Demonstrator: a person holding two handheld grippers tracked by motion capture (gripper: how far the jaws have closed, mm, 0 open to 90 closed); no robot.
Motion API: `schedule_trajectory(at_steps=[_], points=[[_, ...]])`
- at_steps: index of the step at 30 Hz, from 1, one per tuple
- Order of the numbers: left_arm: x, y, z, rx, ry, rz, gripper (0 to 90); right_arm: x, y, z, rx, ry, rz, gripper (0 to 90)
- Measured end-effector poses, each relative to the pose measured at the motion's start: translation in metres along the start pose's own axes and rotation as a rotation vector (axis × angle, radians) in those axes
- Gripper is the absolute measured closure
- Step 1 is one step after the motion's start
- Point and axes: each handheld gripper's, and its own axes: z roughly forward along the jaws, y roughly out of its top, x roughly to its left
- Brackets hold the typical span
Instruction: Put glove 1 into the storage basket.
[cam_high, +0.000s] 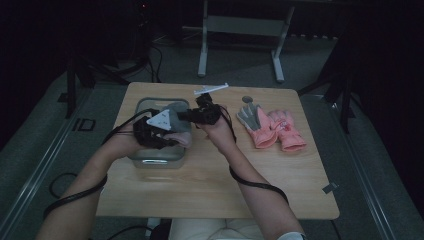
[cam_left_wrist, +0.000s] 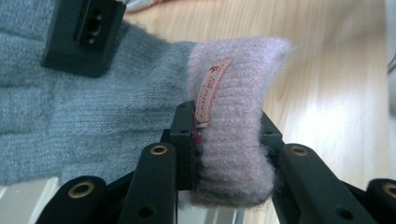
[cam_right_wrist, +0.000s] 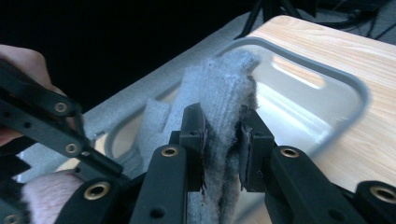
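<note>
A grey knitted glove with a pink ribbed cuff (cam_left_wrist: 93, 112) is held stretched between both tongs above the clear plastic bin with a grey rim (cam_right_wrist: 355, 88), at the left of the pale wooden surface (cam_high: 210, 170). The left tongs (cam_left_wrist: 229, 154) are clamped narrowly on the pink cuff beside its sewn label; the right tongs (cam_right_wrist: 223, 135) are pinched on the grey finger end. In the high view the glove (cam_high: 175, 107) is seen over the bin's opening, with a pair of pink and grey gloves (cam_high: 270, 127) lying well apart on the surface. Risks are judged as follows: the fuzzy knit may be drawn out of either shallow grip if tension is raised; release by one side alone may leave the glove draped over the rim rather than inside; fibres may be snagged on the pads.
</note>
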Motion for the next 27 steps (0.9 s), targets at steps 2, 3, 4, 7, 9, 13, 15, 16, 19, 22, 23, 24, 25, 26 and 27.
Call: schedule_trajectory(at_steps=[2,3,4,7,9,13,15,16,19,22,23,24,25,26,27], points=[[0.001,-0.009,-0.004,0.004,0.004,-0.011,68.8,0.005,0.002,0.009,0.006,0.010,-0.002,74.9],[0.002,-0.014,-0.006,0.006,0.002,-0.022,68.8,0.006,0.003,0.014,0.007,0.018,-0.004,74.9],[0.002,-0.014,-0.006,0.006,0.002,-0.022,68.8,0.006,0.003,0.014,0.007,0.018,-0.004,74.9],[0.006,-0.027,-0.009,0.038,0.007,-0.035,68.8,0.012,0.004,0.034,0.018,0.031,0.000,74.9],[0.009,-0.032,-0.007,0.066,0.007,-0.039,68.7,0.010,0.002,0.041,0.022,0.024,0.005,74.9],[0.017,-0.040,0.004,0.100,-0.026,-0.025,68.7,0.002,-0.005,0.054,0.044,0.018,0.031,74.9],[0.022,-0.044,0.010,0.112,-0.044,-0.027,68.7,-0.003,-0.010,0.060,0.052,0.011,0.049,75.0],[0.026,-0.047,0.014,0.125,-0.048,-0.023,68.7,-0.005,-0.012,0.062,0.058,0.010,0.054,75.0],[0.036,-0.054,0.024,0.150,-0.069,-0.046,68.4,-0.013,-0.016,0.075,0.082,-0.003,0.074,74.9],[0.044,-0.058,0.035,0.174,-0.088,-0.061,68.3,-0.017,-0.017,0.081,0.093,-0.010,0.081,74.9],[0.046,-0.059,0.038,0.175,-0.097,-0.068,68.4,-0.022,-0.019,0.087,0.110,-0.024,0.092,74.8],[0.048,-0.060,0.041,0.176,-0.105,-0.072,68.4,-0.024,-0.020,0.090,0.118,-0.034,0.091,74.7],[0.048,-0.060,0.045,0.184,-0.108,-0.074,68.4,-0.026,-0.022,0.092,0.130,-0.049,0.088,74.6],[0.050,-0.061,0.049,0.187,-0.123,-0.086,68.5,-0.027,-0.023,0.095,0.139,-0.058,0.091,74.5],[0.051,-0.061,0.053,0.202,-0.125,-0.084,68.4,-0.029,-0.024,0.097,0.155,-0.066,0.092,74.3]])
